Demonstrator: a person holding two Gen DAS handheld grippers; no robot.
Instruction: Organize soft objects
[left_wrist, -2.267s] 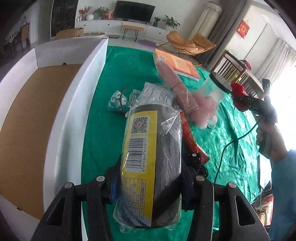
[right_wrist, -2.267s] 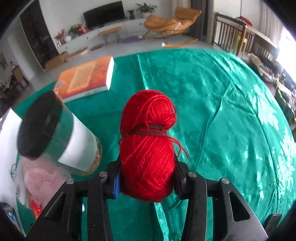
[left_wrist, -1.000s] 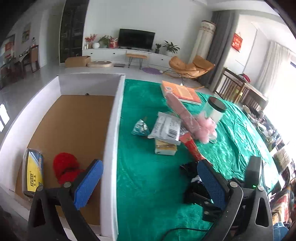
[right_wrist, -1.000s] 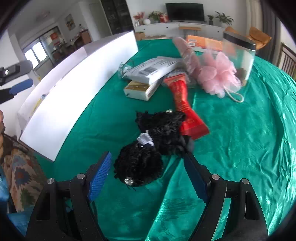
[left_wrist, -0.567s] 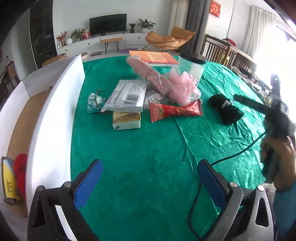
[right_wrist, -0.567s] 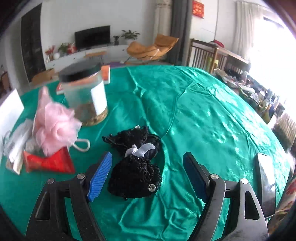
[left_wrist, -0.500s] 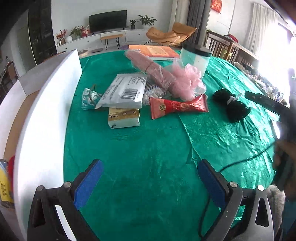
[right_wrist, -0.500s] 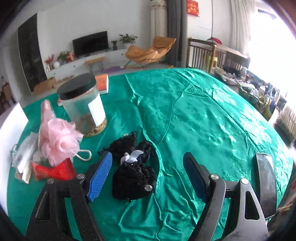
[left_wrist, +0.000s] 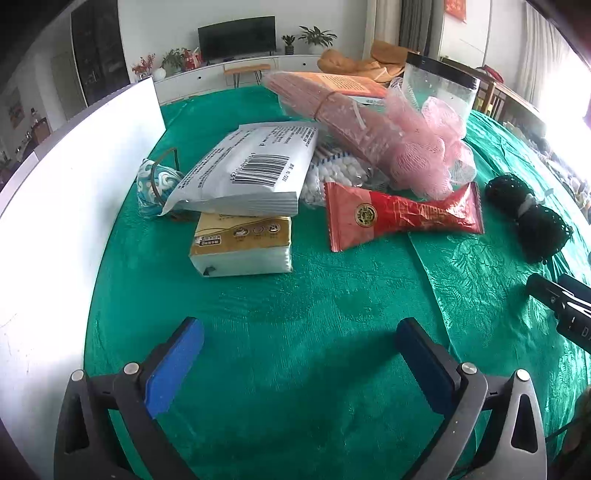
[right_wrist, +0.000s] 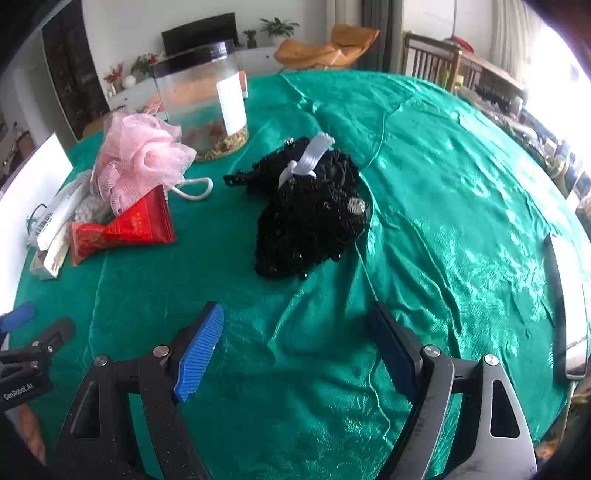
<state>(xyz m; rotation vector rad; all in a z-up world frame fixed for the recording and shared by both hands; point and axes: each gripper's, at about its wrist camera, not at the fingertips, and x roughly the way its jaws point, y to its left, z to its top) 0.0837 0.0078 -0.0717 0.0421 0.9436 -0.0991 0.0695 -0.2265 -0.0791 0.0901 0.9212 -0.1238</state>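
Black mesh bundle with white ribbon tie lies on the green tablecloth, straight ahead of the right gripper and clear of it, no contact. Right jaws spread wide, nothing between them. Left gripper also released and empty, hovering over bare cloth; tissue pack sits ahead of it, apart. Grey mailer bag with a barcode rests on top of the tissue pack, small print unreadable. Red foil packet with a round gold emblem lies beside them, touching the pink bath pouf; gold characters too blurred to read. Clear jar with black lid and a white label stands behind the pouf. White box wall runs along the left edge. "GenRoboLAI" printed on the left gripper's body at the edge of the right wrist view
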